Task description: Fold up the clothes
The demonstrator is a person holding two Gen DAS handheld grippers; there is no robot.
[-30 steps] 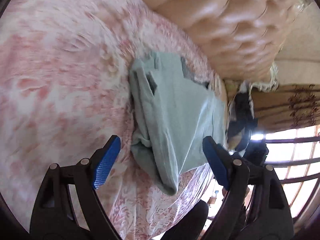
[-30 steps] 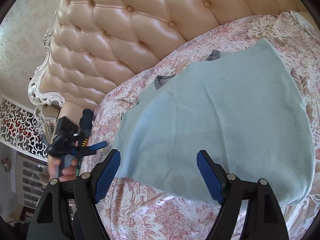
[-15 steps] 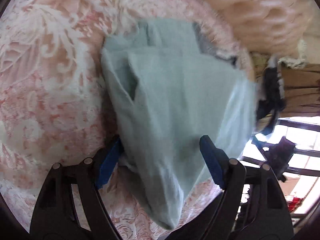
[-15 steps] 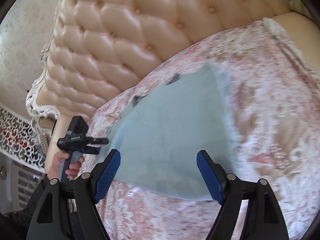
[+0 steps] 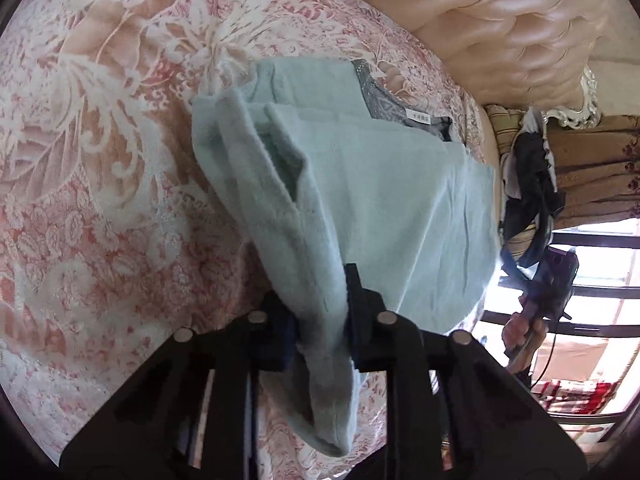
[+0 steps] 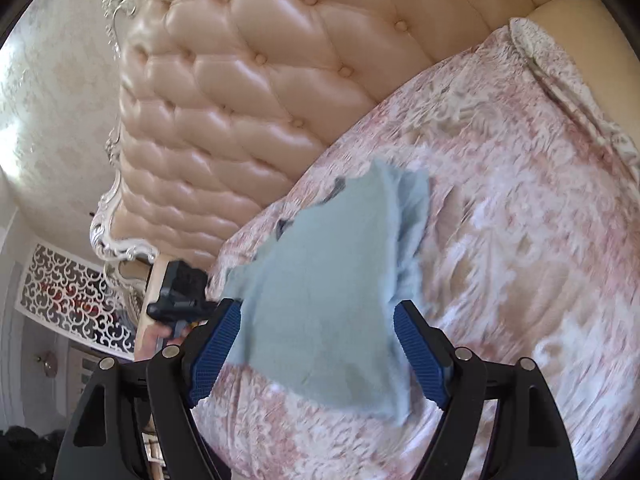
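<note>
Closest to me on the left wrist view, my left gripper (image 5: 320,320) has its jaws closing on a bunched fold of the pale blue-green garment (image 5: 360,200); the cloth runs between the two pads and hangs out below them in a soft tail. From that pinch the garment spreads away across the bed (image 5: 100,160), folded over itself in layers, with a grey neckline and a small white label (image 5: 420,119) at its far edge.

On the right wrist view, my right gripper (image 6: 318,344) has its jaws spread wide and opening a little more. The near part of the garment (image 6: 320,300) shows between the blue pads, but I see neither pad pressing on it. The cloth lies on the pink-and-white floral bedspread (image 6: 520,240), near the bed's left edge in this view.

Beyond the garment's left corner I can see my other hand (image 6: 160,334) around the black handle of the left gripper. Farther back stands the tufted, buttoned headboard (image 6: 240,100), peach-coloured with a carved white frame.
</note>
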